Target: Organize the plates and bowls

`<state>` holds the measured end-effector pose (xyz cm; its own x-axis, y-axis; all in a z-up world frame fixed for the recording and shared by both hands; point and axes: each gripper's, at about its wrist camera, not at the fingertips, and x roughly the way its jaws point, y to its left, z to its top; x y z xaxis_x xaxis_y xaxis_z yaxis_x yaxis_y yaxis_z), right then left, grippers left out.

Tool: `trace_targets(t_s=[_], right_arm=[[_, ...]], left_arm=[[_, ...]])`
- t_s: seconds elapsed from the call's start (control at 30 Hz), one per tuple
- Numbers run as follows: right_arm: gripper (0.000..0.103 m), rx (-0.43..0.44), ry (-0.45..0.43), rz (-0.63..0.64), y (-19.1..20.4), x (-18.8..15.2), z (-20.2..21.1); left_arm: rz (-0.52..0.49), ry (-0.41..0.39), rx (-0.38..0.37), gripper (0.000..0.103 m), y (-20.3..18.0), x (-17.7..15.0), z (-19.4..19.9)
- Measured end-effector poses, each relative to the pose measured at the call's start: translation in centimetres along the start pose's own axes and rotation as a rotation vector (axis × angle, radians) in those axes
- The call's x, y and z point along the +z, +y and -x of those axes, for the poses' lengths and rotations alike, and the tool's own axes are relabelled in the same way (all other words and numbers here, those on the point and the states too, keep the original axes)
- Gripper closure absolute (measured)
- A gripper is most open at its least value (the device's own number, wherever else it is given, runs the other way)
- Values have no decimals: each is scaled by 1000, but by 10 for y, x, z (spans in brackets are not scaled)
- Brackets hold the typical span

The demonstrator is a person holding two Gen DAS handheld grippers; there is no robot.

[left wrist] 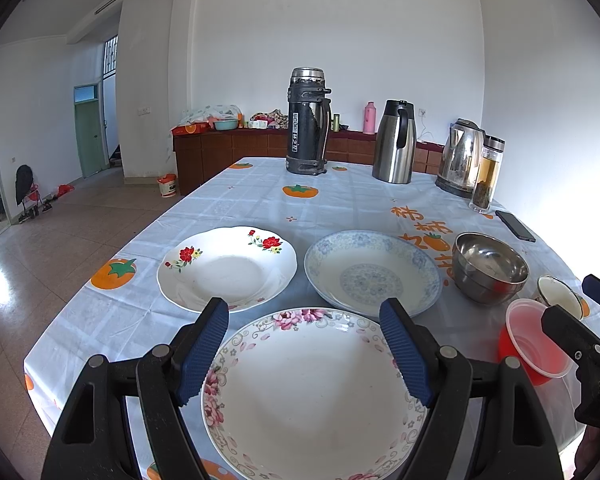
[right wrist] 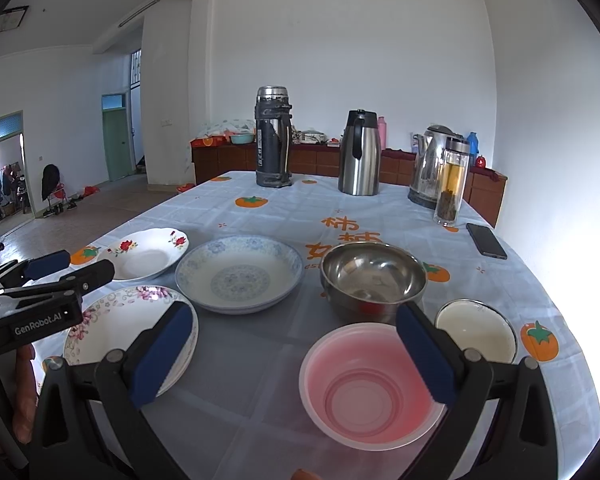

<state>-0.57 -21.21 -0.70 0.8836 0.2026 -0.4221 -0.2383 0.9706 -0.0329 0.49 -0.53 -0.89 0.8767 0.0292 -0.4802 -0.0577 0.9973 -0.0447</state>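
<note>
Three plates lie on the table: a pink-flowered plate (left wrist: pixel 312 392) nearest, a red-flowered plate (left wrist: pixel 226 268) behind it to the left, and a blue-patterned plate (left wrist: pixel 374 272) to the right. A steel bowl (right wrist: pixel 372 276), a red plastic bowl (right wrist: pixel 370 386) and a small white enamel bowl (right wrist: pixel 476 330) stand to the right. My left gripper (left wrist: pixel 304 344) is open above the pink-flowered plate, holding nothing. My right gripper (right wrist: pixel 292 348) is open just above the near table, its right finger over the red bowl's rim, holding nothing.
At the table's far end stand a black thermos (left wrist: pixel 308 120), a steel carafe (left wrist: pixel 394 142), an electric kettle (left wrist: pixel 460 158) and a glass tea bottle (left wrist: pixel 488 174). A phone (left wrist: pixel 515 225) lies at the right. The table's left edge drops to tiled floor.
</note>
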Motion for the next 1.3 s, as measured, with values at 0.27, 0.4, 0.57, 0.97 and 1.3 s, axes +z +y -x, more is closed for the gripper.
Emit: trace_targets(t_s=[0.27,0.4,0.57,0.97,1.3], right_arm=[[0,3,1,-1,0,0,0],[0,32,1,-7,4,-1,-3],[2,84,17,54,27,4,-17],[23,209,144,140,71,-9,-69],[34,242,233,150,74,-19,-90]], left_arm=[[1,0,0,23,0,0,0],[-5,12,14,23,2,-3,-3],[10,71,90,23,20,-12,-14],[62,154,187,23,55,-25,-28],[64,226,181,23,62,-43,-43]])
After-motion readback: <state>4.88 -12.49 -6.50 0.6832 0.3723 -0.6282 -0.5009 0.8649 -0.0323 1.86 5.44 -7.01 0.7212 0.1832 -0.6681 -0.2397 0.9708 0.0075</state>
